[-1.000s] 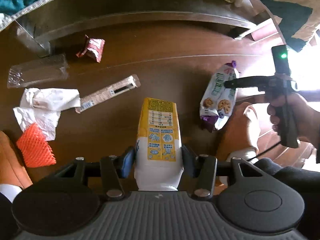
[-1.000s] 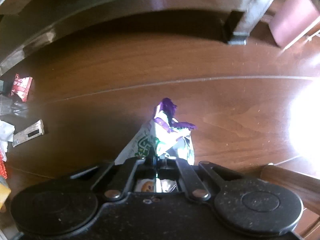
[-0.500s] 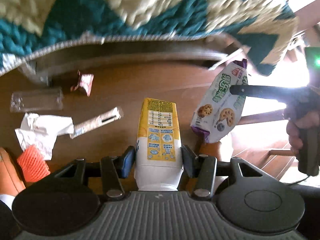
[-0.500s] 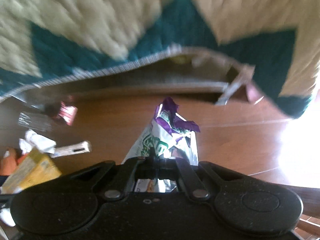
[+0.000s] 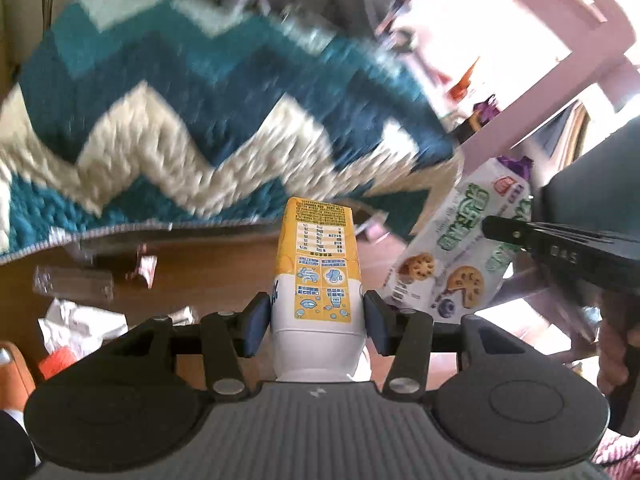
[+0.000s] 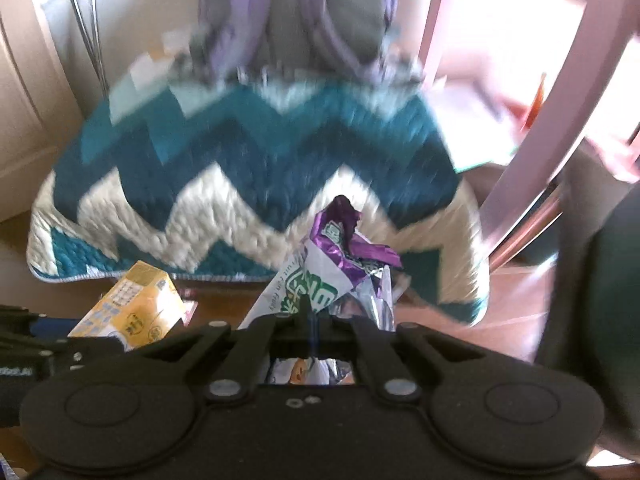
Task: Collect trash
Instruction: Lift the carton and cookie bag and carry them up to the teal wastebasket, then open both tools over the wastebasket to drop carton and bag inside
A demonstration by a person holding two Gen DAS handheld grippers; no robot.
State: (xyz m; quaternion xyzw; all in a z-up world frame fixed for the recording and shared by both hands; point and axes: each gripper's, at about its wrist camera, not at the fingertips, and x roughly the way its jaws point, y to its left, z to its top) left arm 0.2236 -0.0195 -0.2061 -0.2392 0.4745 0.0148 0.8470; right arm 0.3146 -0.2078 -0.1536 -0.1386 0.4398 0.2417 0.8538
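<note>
My left gripper [image 5: 316,314] is shut on a yellow and white drink carton [image 5: 318,280], held up off the wooden floor [image 5: 224,272]. The same carton [image 6: 132,312] shows low on the left in the right wrist view. My right gripper [image 6: 310,320] is shut on a white and purple cookie wrapper [image 6: 332,264]; from the left wrist view that wrapper [image 5: 452,256] hangs from its black fingers [image 5: 516,234] at the right. On the floor at the lower left lie a red wrapper [image 5: 146,272], a clear plastic tray [image 5: 72,282], crumpled white paper [image 5: 80,322] and an orange net [image 5: 58,360].
A teal and cream zigzag blanket [image 5: 192,120] covers a seat ahead, its edge hanging over the floor. A pale pink frame [image 5: 560,76] stands at the right by bright light. A hand [image 5: 616,352] grips the right tool. A purple and grey cloth [image 6: 304,8] hangs behind the blanket.
Both grippers have risen well off the floor with the carton and the cookie wrapper still held. The view has tipped up, so the blanket now fills the upper frame and the floor litter has shrunk.
</note>
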